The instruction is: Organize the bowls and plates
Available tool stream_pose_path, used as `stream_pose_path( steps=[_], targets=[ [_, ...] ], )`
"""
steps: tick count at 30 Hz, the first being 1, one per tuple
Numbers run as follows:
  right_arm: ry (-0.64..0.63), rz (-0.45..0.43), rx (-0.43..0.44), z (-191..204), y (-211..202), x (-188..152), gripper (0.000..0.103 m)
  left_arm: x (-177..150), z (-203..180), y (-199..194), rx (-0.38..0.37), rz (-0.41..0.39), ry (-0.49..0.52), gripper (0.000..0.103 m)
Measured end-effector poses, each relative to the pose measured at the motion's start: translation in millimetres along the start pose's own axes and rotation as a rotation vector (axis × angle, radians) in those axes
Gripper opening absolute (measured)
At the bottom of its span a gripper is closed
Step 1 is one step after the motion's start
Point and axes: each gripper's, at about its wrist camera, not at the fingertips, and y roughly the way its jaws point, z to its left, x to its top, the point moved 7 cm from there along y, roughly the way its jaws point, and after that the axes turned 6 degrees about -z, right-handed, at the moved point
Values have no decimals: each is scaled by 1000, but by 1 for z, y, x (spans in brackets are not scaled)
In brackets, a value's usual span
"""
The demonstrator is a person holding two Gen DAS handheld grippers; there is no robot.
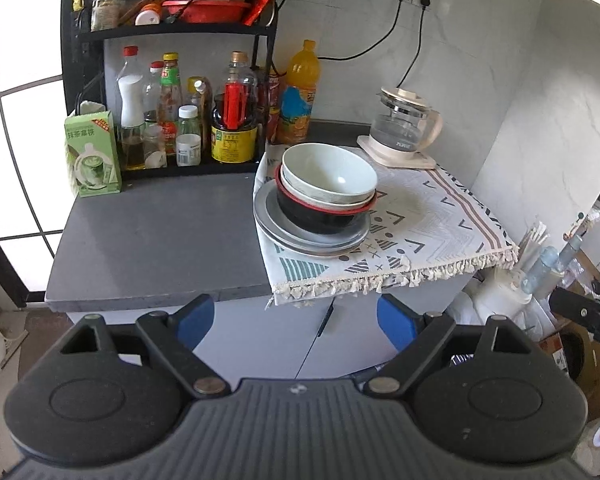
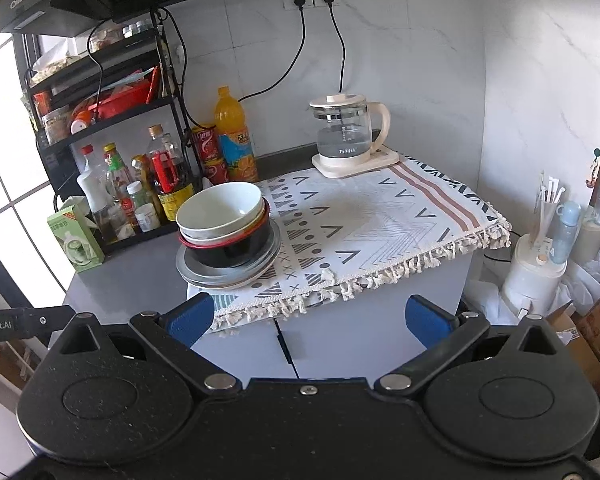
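A stack of dishes stands at the left edge of the patterned cloth [image 1: 428, 216] [image 2: 380, 216]. Grey plates [image 1: 272, 224] [image 2: 192, 270] lie at the bottom, a black bowl with a red rim [image 1: 320, 220] [image 2: 236, 246] sits on them, and pale bowls [image 1: 328, 172] [image 2: 220, 208] nest on top. My left gripper [image 1: 296, 320] is open, held back from the counter's front edge with nothing between its blue fingers. My right gripper [image 2: 310, 320] is open too, in front of the cabinet and below the cloth's fringe.
A black rack [image 1: 172, 32] [image 2: 112, 120] holds bottles and jars on the left. An orange drink bottle [image 1: 298, 92] [image 2: 234, 136] and a glass kettle [image 1: 404, 128] [image 2: 350, 136] stand at the back. A green carton [image 1: 92, 152] [image 2: 74, 240] sits on the grey counter [image 1: 160, 240].
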Motion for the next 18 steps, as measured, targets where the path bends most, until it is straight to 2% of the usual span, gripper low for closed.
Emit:
stream_pose_path(
  steps=[6,18],
  targets=[
    [1,-4,-4,-4,-1,0,103,0,-1,-1,7,8,1,87],
    [-7,-1,-23,-17,6,6,103,6,-18,12,-25,8,18,87]
  ],
)
